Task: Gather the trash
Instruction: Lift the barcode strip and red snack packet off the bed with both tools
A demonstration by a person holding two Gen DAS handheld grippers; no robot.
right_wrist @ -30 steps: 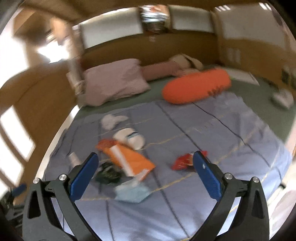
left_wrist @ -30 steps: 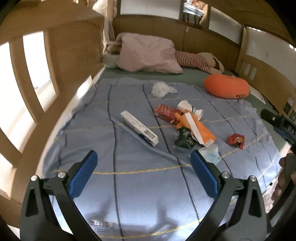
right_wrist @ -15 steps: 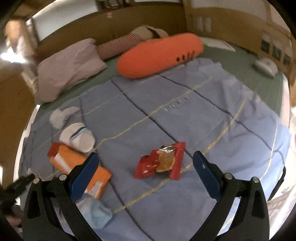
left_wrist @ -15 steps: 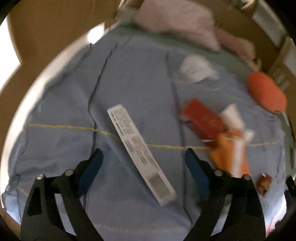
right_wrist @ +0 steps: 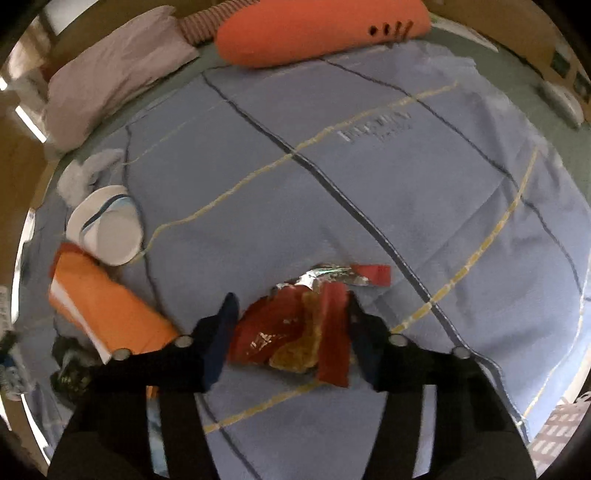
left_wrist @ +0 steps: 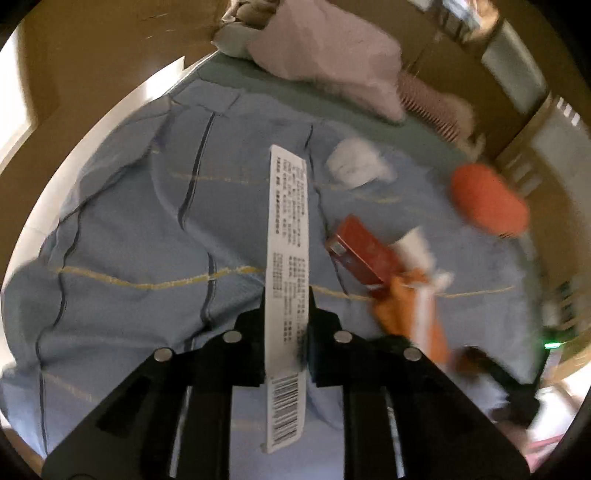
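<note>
Two tongs work over the blue blanket (right_wrist: 369, 184) on the bed. The left tongs (left_wrist: 286, 332) are closing on a long white box (left_wrist: 288, 258), which sits between the jaws with its barcode end toward the camera; both jaws touch its sides. The right tongs (right_wrist: 291, 332) are closing around a red wrapper (right_wrist: 288, 328), which lies on the blanket between the jaws; the right jaw touches it, and contact at the left jaw cannot be told. Relative to the red wrapper, an orange packet (right_wrist: 107, 306) lies to the left and a white cup (right_wrist: 110, 225) further up-left. An orange cushion (right_wrist: 314, 29) rests at the blanket's far edge.
</note>
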